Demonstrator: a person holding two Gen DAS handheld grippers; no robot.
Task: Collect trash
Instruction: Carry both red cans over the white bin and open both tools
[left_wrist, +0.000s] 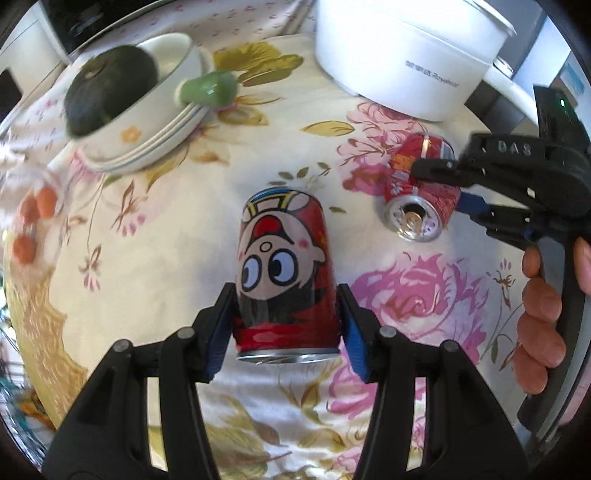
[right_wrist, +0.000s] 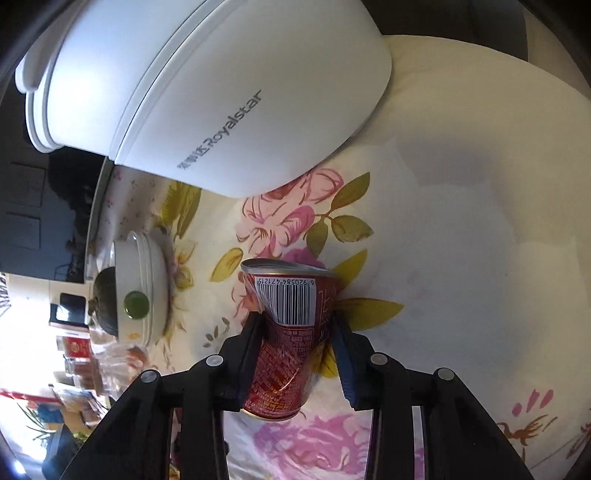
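Note:
A red can with a cartoon face (left_wrist: 284, 251) sits between the fingers of my left gripper (left_wrist: 286, 295), which is shut on its sides, over the floral tablecloth (left_wrist: 155, 258). To the right, a crushed red can (left_wrist: 413, 206) lies on its side on the cloth, its open end facing the camera. My right gripper (left_wrist: 439, 188) is shut on that crushed can. In the right wrist view the crushed can (right_wrist: 291, 325) shows a barcode and dented sides, and both pads of the right gripper (right_wrist: 295, 321) press against it.
A white electric pot (left_wrist: 406, 55) (right_wrist: 207, 92) stands just behind the crushed can. A bowl holding a dark green squash (left_wrist: 110, 88) sits on stacked plates at the back left, with a green ceramic piece (left_wrist: 207, 88) beside it. A hand (left_wrist: 539, 314) grips the right gripper's handle.

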